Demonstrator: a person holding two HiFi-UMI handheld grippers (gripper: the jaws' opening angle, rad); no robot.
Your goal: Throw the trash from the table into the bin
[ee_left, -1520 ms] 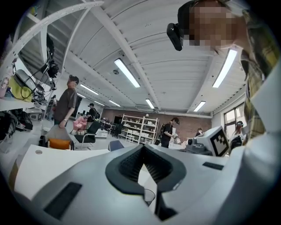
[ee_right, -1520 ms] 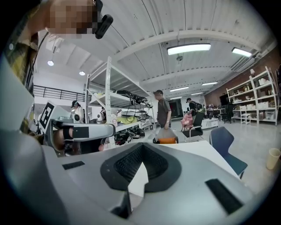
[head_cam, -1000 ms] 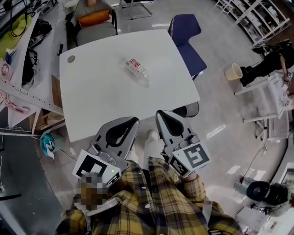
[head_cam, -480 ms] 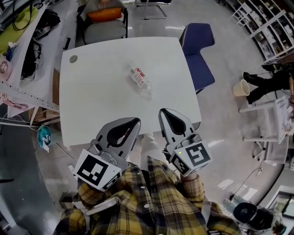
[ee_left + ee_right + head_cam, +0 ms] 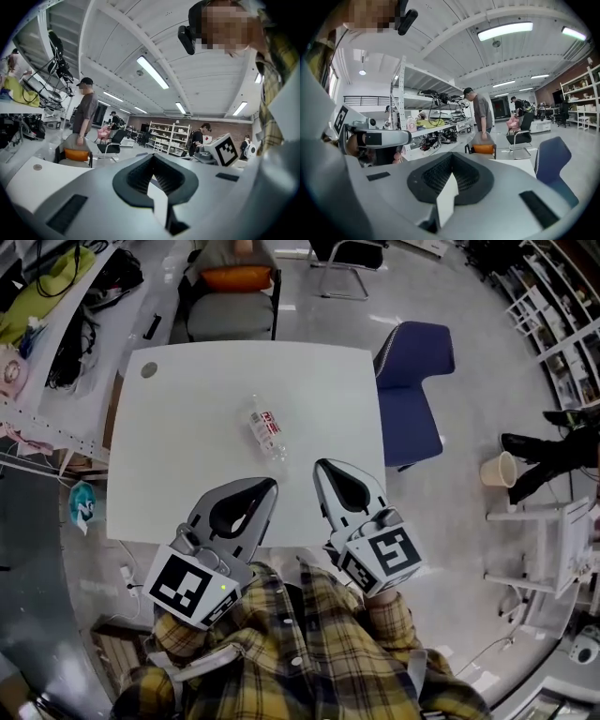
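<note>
The plastic bottle lies on its side near the middle of the white table, its long axis running from about 11 to 5 o'clock in the head view. It is the only trash visible on the table; a small round disc sits at the far left corner. Nothing touches the bottle.

The left gripper is at 6 o'clock of the bottle, over the near part of the table. The right gripper is at about 5 o'clock of it, close by. Each gripper's own view shows its jaws closed together with nothing between them.

Judging by this, the task is at its first step, the reach for the bottle, with no grasp made. The next move calls for one gripper to part its jaws, drop to table level and close across the bottle's body (a round, light thing like that will likely roll if nudged off-centre).

A blue chair stands at 3 o'clock of the table. Farther out the same way, a beige tub on the floor may be the bin.
</note>
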